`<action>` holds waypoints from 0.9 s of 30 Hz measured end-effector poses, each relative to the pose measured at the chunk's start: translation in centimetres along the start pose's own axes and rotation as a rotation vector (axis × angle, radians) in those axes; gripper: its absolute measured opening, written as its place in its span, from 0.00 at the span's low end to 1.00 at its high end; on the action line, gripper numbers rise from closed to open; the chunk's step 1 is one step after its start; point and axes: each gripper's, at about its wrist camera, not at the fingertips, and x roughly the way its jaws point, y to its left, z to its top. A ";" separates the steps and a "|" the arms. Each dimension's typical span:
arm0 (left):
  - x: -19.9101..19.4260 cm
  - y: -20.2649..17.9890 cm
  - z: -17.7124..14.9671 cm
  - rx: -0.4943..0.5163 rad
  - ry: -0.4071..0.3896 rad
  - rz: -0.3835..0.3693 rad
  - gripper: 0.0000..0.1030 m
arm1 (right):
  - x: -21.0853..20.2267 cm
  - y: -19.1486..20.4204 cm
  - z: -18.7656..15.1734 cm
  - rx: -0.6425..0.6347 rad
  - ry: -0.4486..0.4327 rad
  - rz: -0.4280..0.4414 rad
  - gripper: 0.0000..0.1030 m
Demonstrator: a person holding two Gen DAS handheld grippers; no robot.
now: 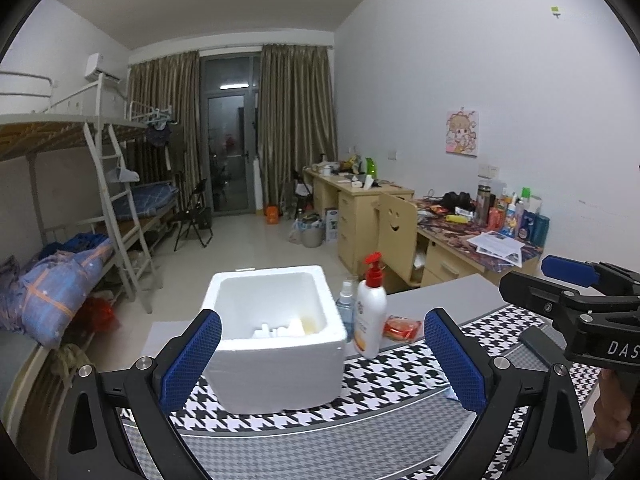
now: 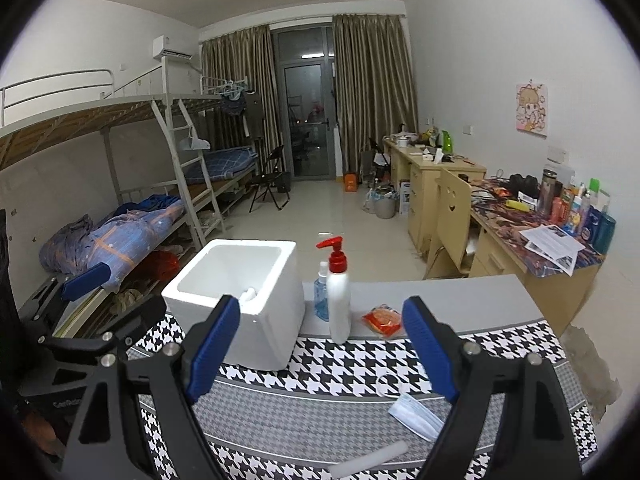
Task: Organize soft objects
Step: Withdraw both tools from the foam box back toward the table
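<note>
A white foam box [image 1: 276, 336] [image 2: 240, 300] stands open on the houndstooth cloth [image 1: 384, 380] [image 2: 344, 364], with white foam pieces [image 1: 280, 330] inside. A light blue face mask [image 2: 416, 416] and a white foam stick [image 2: 368, 460] lie on the cloth near my right gripper [image 2: 324, 352], which is open and empty above the cloth. My left gripper [image 1: 322, 364] is open and empty, just in front of the box. An orange packet [image 1: 402, 327] [image 2: 382, 320] lies right of the bottles.
A white pump bottle [image 1: 370, 312] [image 2: 338, 292] and a small blue spray bottle [image 1: 346, 308] [image 2: 321, 292] stand right of the box. The grey table [image 1: 460, 296] ends behind them. Bunk beds [image 1: 80, 200] stand left, desks [image 2: 520, 240] right.
</note>
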 end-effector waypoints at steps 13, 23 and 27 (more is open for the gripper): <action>-1.0 -3.2 -0.6 0.026 0.001 -0.068 0.99 | -3.2 -2.2 -1.1 0.011 -0.039 -0.053 0.84; -1.4 -5.7 -2.3 0.028 0.002 -0.119 0.99 | -4.0 -4.1 -3.2 0.018 -0.026 -0.091 0.84; -1.5 -6.4 -2.8 0.026 0.007 -0.137 0.99 | -4.1 -5.1 -3.7 0.036 -0.016 -0.109 0.84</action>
